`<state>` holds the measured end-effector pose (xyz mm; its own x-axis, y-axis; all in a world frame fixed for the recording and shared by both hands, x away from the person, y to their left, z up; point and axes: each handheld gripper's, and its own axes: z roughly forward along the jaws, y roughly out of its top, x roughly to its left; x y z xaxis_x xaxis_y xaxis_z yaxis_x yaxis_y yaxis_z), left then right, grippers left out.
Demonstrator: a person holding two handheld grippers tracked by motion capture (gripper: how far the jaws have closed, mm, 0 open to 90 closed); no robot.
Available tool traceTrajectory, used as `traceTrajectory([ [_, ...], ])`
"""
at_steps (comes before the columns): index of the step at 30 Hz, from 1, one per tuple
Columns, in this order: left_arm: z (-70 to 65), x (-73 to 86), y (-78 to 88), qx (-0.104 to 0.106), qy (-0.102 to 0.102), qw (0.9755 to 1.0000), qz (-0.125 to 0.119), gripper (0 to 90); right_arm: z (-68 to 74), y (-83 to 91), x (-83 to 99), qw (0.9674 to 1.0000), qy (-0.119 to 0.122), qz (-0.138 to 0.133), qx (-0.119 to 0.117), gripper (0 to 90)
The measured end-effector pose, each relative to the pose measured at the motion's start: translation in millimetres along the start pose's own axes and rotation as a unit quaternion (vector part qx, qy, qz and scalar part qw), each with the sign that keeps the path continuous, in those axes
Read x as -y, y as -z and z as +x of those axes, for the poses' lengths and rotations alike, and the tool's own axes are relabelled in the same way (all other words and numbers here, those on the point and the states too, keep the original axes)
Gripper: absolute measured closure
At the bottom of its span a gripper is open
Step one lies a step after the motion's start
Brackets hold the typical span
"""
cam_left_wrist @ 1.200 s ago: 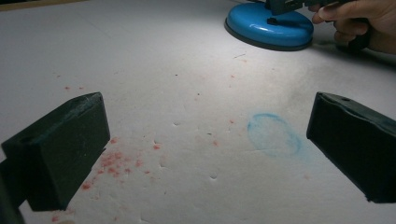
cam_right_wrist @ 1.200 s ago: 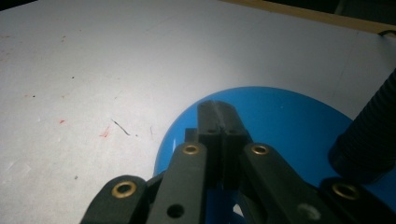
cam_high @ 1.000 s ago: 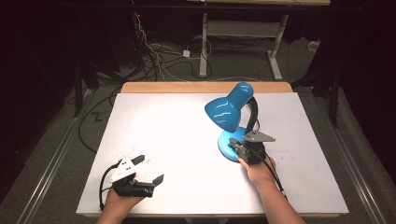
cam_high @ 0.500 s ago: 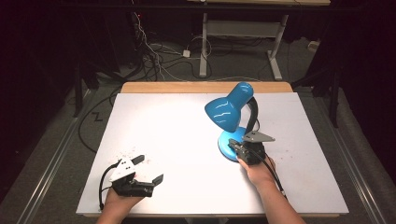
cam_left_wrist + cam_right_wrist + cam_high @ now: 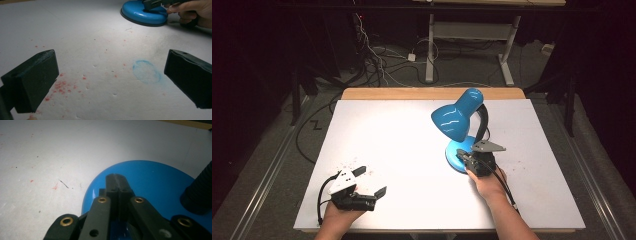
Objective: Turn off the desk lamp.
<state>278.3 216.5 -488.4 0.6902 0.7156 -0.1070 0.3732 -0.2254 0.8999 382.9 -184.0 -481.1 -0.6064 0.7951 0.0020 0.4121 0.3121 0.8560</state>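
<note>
Pressing closed jaws onto the lamp base (image 5: 155, 185), your right gripper (image 5: 468, 159) sits directly over it; left gripper (image 5: 371, 181) gapes empty, well apart.

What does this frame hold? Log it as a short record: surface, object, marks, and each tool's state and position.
surface: white table, lit brightest under the lamp shade
object: blue desk lamp, shade tilted down, black flexible neck, round blue base
marks: red specks and a faint blue ring on the table
left tool: jaws wide apart, holding nothing, near the front left corner
right tool: jaws closed together, tips over the lamp's base
contact with base: cannot tell
</note>
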Motion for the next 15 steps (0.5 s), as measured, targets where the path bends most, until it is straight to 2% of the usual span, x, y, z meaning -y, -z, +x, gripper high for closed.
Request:
traceTrajectory([
  [3, -0.1, -0.1, 0.0, 0.000, 0.000, 1.0000, 0.000, 0.0, -0.5, 0.0, -0.3, 1.0000, -0.008, 0.002, 0.001, 90.0],
  [4, -0.2, -0.2, 0.1, 0.000, 0.000, 1.0000, 0.000, 0.0, -2.4, 1.5, -0.1, 0.9989, -0.010, 0.011, 0.044, 90.0],
  [5, -0.3, -0.1, 0.2, 0.000, -0.001, 1.0000, 0.000, 0.0, -2.4, 1.5, -0.1, 0.9989, -0.010, 0.011, 0.044, 90.0],
  [6, -0.4, 0.0, 0.3, 0.001, -0.001, 1.0000, 0.000, 0.0, -8.3, 2.9, 1.6, 0.9986, -0.025, 0.013, 0.045, 90.0],
  [7, -0.4, 0.0, 0.0, 0.001, -0.002, 1.0000, 0.001, 0.0, -14.2, 5.7, 3.1, 0.9988, -0.040, 0.012, 0.027, 90.0],
  [8, -0.4, 0.1, -0.8, 0.002, -0.002, 1.0000, 0.001, 0.0, -14.2, 5.7, 3.1, 0.9988, -0.040, 0.012, 0.027, 90.0],
  [9, -0.1, 0.0, -1.6, 0.002, -0.001, 1.0000, 0.002, 0.0, -11.3, 5.9, 2.0, 0.9993, -0.025, 0.016, 0.025, 90.0],
  [10, 0.3, -0.1, -2.1, 0.003, 0.000, 1.0000, 0.003, 0.0, -7.7, 6.0, 1.0, 0.9992, -0.007, 0.021, 0.032, 90.0],
  [11, 0.0, -0.3, -2.4, 0.003, 0.000, 1.0000, 0.003, 0.0, -6.6, 6.1, -0.1, 0.9991, -0.003, 0.025, 0.035, 90.0],
  [12, -0.5, -0.5, -2.4, 0.003, -0.001, 1.0000, 0.002, 0.0, -8.2, 6.3, -0.7, 0.9992, -0.011, 0.025, 0.030, 90.0],
  [13, -1.1, -0.6, -2.0, 0.003, -0.003, 1.0000, 0.002, 0.0, -10.6, 8.1, -1.7, 0.9995, -0.021, 0.013, 0.019, 90.0],
  [15, -1.4, -0.7, -1.3, 0.002, -0.004, 1.0000, 0.001, 0.0, -9.9, 9.3, -2.7, 0.9996, -0.022, 0.009, 0.018, 90.0],
])
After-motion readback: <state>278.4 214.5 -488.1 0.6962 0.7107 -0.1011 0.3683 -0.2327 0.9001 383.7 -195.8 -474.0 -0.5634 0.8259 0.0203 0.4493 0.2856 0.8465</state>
